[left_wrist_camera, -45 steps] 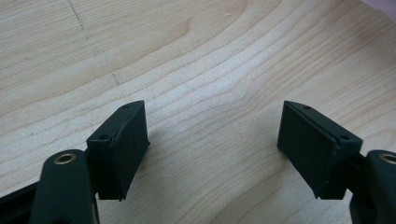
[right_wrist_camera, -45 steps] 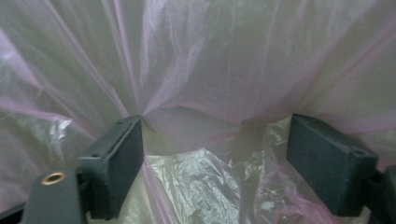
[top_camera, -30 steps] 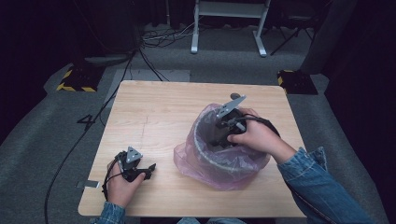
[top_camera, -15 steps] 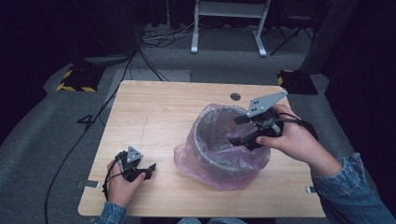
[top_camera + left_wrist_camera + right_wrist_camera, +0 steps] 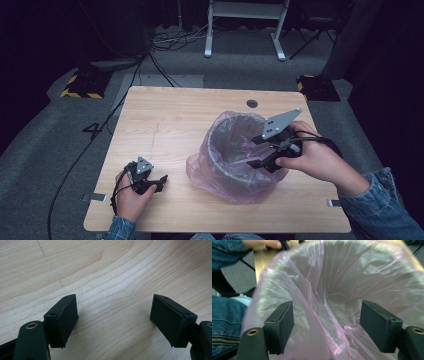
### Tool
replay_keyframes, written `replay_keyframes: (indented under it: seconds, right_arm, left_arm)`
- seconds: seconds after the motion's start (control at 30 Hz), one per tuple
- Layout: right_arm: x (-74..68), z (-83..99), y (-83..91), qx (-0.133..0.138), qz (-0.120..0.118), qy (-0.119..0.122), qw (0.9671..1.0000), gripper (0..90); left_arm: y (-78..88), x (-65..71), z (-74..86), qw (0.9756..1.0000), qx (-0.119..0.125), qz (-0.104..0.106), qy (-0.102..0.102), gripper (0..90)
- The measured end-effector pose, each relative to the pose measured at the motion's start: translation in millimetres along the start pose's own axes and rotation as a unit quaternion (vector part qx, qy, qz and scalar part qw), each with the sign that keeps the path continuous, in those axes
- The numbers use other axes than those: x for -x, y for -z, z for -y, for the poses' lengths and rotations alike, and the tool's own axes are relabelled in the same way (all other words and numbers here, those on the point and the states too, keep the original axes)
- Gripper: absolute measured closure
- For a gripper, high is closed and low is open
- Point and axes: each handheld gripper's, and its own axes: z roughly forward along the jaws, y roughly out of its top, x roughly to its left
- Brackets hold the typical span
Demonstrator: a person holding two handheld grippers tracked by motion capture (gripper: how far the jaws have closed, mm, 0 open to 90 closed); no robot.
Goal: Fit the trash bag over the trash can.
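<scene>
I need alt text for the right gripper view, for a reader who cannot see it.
A pink plastic bag lining a bin spreads ahead of the open right claw, with a fold of the bag between its two black jaws. A denim sleeve shows at the left edge.

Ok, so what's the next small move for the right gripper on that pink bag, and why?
Probably ease the right gripper forward until a loose fold of the pink bag sits between its fingers, then close. The fingers stand open at the bin rim, pinching nothing, and the liner looks bunched there.
</scene>
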Motion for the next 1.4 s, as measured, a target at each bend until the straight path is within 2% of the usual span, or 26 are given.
replay_keyframes:
  seconds: [0.13, 0.23, 0.3, 0.37, 0.4, 0.43, 0.53, 0.57, 0.63, 0.67, 0.83, 0.87, 0.9, 0.93, 1.0, 1.07, 1.1, 1.17, 1.23, 1.27, 1.4]
  right_arm:
    - [-1.3, -3.9, -30.2, -0.045, -0.002, 0.025, 0.9987, 27.3]
    - [-4.0, -8.4, -52.1, -0.085, -0.012, 0.048, 0.9952, 26.8]
    - [-4.3, -11.0, -63.2, -0.1, -0.022, 0.058, 0.993, 27.1]
    - [-3.5, -14.3, -69.7, -0.136, -0.027, 0.07, 0.9879, 28.2]
    - [-3.4, -15.0, -71.8, -0.145, -0.026, 0.075, 0.9862, 27.8]
    - [-2.4, -15.9, -74.6, -0.162, -0.025, 0.084, 0.9829, 28.2]
    - [-1.4, -15.1, -79.8, -0.19, -0.03, 0.091, 0.9771, 28.3]
    - [-1.7, -13.7, -81.3, -0.202, -0.031, 0.097, 0.9741, 28.3]
    - [-2.9, -11.6, -81.3, -0.207, -0.03, 0.102, 0.9727, 28.8]
    - [-3.1, -11.0, -80.1, -0.201, -0.029, 0.101, 0.9739, 28.6]
    - [1.7, -7.4, -59.2, -0.135, -0.013, 0.07, 0.9882, 27.3]
    - [4.2, -6.1, -51.8, -0.114, -0.005, 0.058, 0.9918, 27.1]
    - [5.9, -5.2, -47.3, -0.1, 0.0, 0.047, 0.9939, 27.1]
    - [8.1, -3.7, -41.1, -0.08, 0.01, 0.025, 0.9964, 27.1]
    - [12.5, 0.0, -29.3, -0.04, 0.033, -0.005, 0.9986, 27.0]
    - [17.1, 5.0, -15.7, -0.001, 0.052, -0.034, 0.9981, 27.1]
    - [19.3, 8.0, -8.2, 0.019, 0.061, -0.051, 0.9967, 27.3]
    - [22.1, 12.5, 2.6, 0.042, 0.072, -0.072, 0.9939, 27.3]
    - [24.6, 17.2, 12.9, 0.061, 0.082, -0.088, 0.9909, 27.3]
    - [26.3, 20.8, 19.5, 0.072, 0.09, -0.099, 0.9883, 27.2]
    - [32.4, 36.0, 39.0, 0.094, 0.118, -0.126, 0.9805, 27.3]
  left_arm:
    - [-1.0, 0.3, -1.0, 1.0, -0.002, 0.0, 0.0, 20.9]
    - [-1.1, 0.3, -1.1, 1.0, -0.002, 0.0, -0.001, 20.8]
    - [-1.1, 0.2, -1.1, 1.0, -0.002, 0.001, -0.001, 20.8]
    - [-1.1, 0.2, -1.1, 1.0, -0.002, 0.001, -0.001, 20.8]
    - [-1.1, 0.2, -1.1, 1.0, -0.002, 0.0, -0.001, 20.8]
    - [-1.1, 0.2, -1.1, 1.0, -0.002, 0.0, -0.001, 20.8]
    - [-1.1, 0.3, -1.1, 1.0, -0.002, 0.0, -0.001, 20.8]
    - [-1.1, 0.4, -1.1, 1.0, -0.002, 0.0, 0.0, 20.8]
    - [-1.1, 0.2, -1.1, 1.0, -0.002, 0.0, -0.001, 20.8]
    - [-1.1, 0.3, -1.1, 1.0, -0.002, 0.0, -0.001, 20.8]
    - [-1.1, 0.3, -1.1, 1.0, -0.002, 0.0, -0.001, 20.8]
    - [-1.1, 0.3, -1.1, 1.0, -0.002, 0.0, -0.001, 20.8]
    - [-1.1, 0.3, -1.1, 1.0, -0.002, 0.0, -0.001, 20.7]
    - [-1.1, 0.3, -1.1, 1.0, -0.002, 0.0, -0.001, 20.8]
    - [-1.1, 0.3, -1.1, 1.0, -0.002, 0.0, -0.001, 20.7]
    - [-1.1, 0.4, -1.1, 1.0, -0.002, 0.0, -0.001, 20.7]
    - [-1.1, 0.4, -1.1, 1.0, -0.002, 0.0, -0.001, 20.8]
    - [-1.1, 0.4, -1.1, 1.0, -0.002, 0.0, -0.001, 20.8]
    - [-1.1, 0.3, -1.1, 1.0, -0.002, 0.0, -0.001, 20.8]
    - [-1.1, 0.3, -1.1, 1.0, -0.002, 0.0, -0.001, 20.8]
    - [-1.1, 0.4, -1.1, 1.0, -0.002, 0.0, -0.001, 20.8]
